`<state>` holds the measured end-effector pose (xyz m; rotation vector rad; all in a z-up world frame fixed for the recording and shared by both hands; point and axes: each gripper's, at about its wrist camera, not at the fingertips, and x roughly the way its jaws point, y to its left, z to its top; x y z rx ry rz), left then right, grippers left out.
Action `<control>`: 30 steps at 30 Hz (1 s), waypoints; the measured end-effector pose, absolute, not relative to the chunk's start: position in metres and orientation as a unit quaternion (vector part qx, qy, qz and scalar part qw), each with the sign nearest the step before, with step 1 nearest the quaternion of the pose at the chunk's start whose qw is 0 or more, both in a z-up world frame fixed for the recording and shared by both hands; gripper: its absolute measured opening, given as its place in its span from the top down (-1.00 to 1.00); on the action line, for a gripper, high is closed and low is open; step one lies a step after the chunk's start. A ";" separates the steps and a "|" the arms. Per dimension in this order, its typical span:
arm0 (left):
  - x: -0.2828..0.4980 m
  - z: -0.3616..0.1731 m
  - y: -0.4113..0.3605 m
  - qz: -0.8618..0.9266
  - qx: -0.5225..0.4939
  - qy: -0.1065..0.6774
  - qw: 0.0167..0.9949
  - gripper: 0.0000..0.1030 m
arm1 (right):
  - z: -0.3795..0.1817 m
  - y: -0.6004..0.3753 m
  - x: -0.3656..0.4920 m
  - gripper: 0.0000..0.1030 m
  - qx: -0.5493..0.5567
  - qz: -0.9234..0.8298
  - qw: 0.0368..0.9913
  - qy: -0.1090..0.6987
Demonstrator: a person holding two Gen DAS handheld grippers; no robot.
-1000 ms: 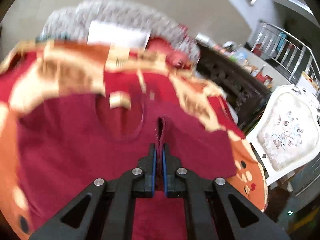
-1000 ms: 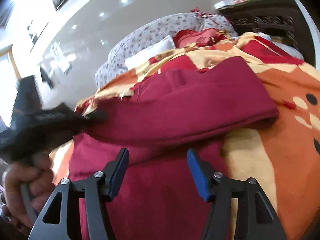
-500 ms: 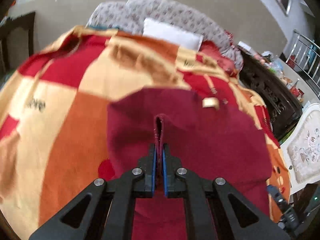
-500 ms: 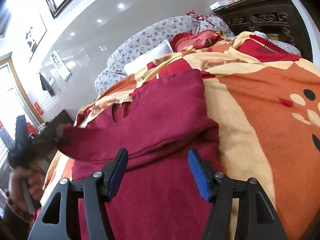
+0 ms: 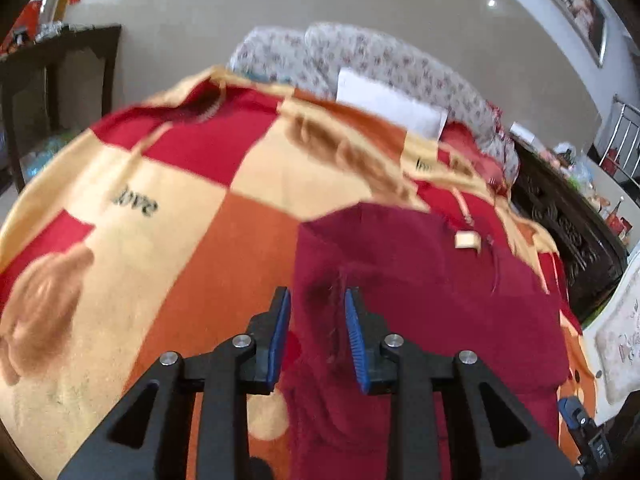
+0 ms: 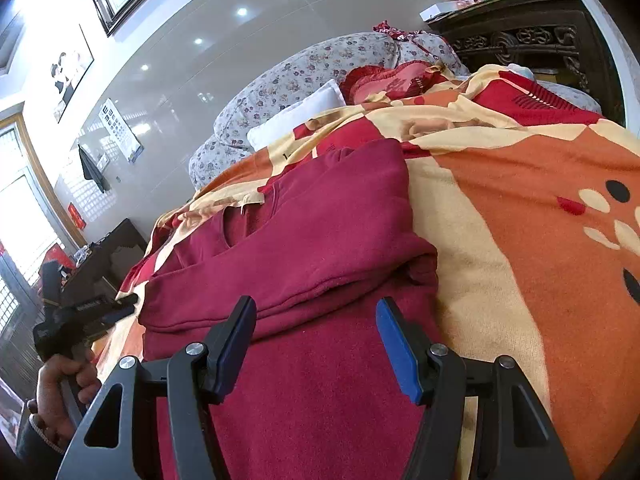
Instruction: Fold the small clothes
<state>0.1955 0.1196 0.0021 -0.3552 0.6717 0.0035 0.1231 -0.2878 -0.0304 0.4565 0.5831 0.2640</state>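
Note:
A dark red garment (image 5: 420,280) (image 6: 320,220) lies flat on a red, orange and cream blanket (image 5: 160,240) (image 6: 520,240). One sleeve (image 6: 280,276) is folded across its body. My left gripper (image 5: 316,308) is at the garment's left edge, and its jaws are opening. A ridge of the red cloth stands loose between the blue pads, which do not press on it. In the right wrist view the left gripper (image 6: 124,304) sits at the sleeve's end, held by a hand (image 6: 60,384). My right gripper (image 6: 316,320) hovers open over the garment's lower part, with nothing gripped.
A floral quilt (image 5: 360,56) and a white pillow (image 5: 384,100) lie at the head of the bed. A dark carved cabinet (image 5: 568,232) and a white chair (image 5: 616,340) stand along the right side. Another dark cabinet (image 5: 52,72) is at the far left.
The left gripper carried the pinched sleeve across the garment to its left edge and lowered it. Its jaws have parted and let go of the cloth. The right gripper kept still.

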 end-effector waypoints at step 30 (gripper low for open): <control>0.234 -0.049 0.060 -0.032 -0.099 0.381 0.919 0.31 | -0.042 -0.304 0.218 1.00 0.014 0.156 0.900 0.406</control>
